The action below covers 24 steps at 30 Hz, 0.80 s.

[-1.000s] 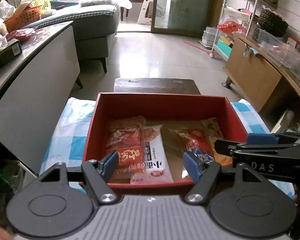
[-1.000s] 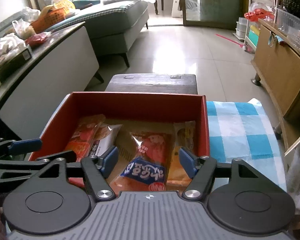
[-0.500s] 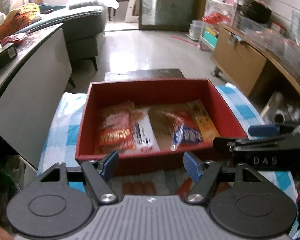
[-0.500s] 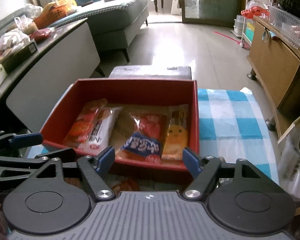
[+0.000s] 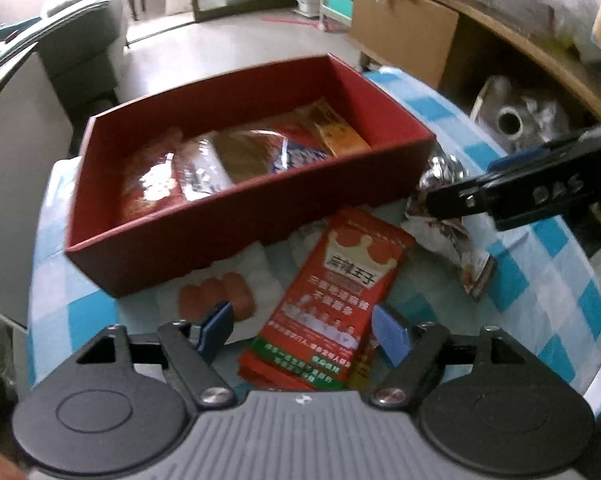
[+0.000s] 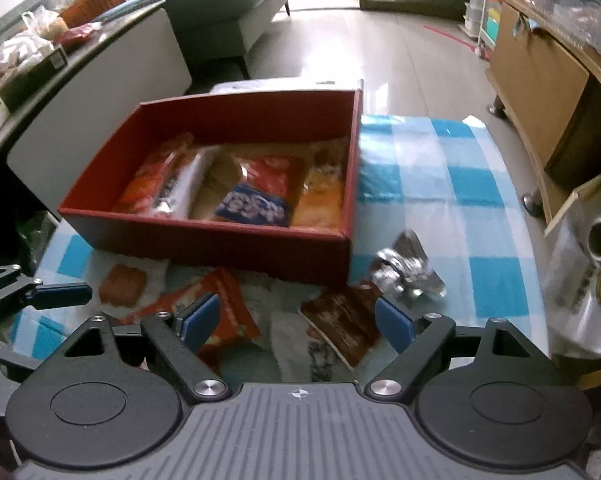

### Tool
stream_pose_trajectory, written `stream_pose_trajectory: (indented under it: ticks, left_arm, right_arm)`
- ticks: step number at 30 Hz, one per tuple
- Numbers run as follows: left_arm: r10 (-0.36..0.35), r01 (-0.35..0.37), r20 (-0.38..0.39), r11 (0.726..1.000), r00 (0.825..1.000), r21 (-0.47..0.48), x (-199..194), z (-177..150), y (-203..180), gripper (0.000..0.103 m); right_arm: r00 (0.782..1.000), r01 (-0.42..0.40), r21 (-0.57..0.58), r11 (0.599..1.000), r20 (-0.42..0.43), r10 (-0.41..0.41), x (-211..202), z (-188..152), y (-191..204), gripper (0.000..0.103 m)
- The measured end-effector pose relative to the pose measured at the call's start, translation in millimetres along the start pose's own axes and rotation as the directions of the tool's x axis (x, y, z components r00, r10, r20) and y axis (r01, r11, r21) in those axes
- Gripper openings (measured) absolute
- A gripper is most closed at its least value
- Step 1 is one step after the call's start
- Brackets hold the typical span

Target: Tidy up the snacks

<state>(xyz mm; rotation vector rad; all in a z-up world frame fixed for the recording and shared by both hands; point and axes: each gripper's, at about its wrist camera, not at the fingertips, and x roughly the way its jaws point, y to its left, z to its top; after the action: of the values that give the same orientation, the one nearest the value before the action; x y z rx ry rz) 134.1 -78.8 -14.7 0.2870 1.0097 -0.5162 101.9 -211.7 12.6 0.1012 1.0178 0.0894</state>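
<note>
As the frames stand, I judge the job partly done: the open red cardboard box [image 6: 236,236] already holds several flat packets side by side, a red one, a white one, a red-and-blue one [image 6: 256,206] and an orange one [image 6: 320,200] against its right wall.

Left to sort, all on the worktop in front of the box's near wall:
- the red-and-green foil snack packet with a crown print [image 5: 332,300], touching or just beside the box wall;
- a white packet printed with sausage slices [image 5: 216,296] to its left, partly under it;
- a dark brown flat packet [image 6: 342,326] near the box's near right corner;
- a crumpled silver foil bag [image 6: 408,272] just beyond that.

My left gripper [image 5: 304,330] hangs over the crown packet, fingers opening, pads clear of it. My right gripper [image 6: 296,320] hangs over the brown packet, fingers also opening and wide apart, nothing pinched.

Surface: blue-and-white checked cloth [image 6: 452,184] covering the worktop; box sits toward its far left part. Room: pale tiled floor, grey-green sofa [image 6: 228,8], wooden sideboard [image 6: 540,80] along the right, a cluttered counter on the left.
</note>
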Motion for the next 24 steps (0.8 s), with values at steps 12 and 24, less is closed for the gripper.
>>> stream_pose_trajectory:
  ticks: [12,24]
  left_arm:
    - [0.034,-0.033,-0.034,0.999,0.999,0.041,33,8,-24,0.055]
    - [-0.03,0.027,-0.05,0.998,0.998,-0.058,13,-2,-8,0.048]
  right_arm:
    - [0.997,0.034,0.099,0.995,-0.075,-0.027,20,-5,-52,0.094]
    - [0.989,0.119,0.245,0.962,-0.112,-0.094,55,8,-65,0.095]
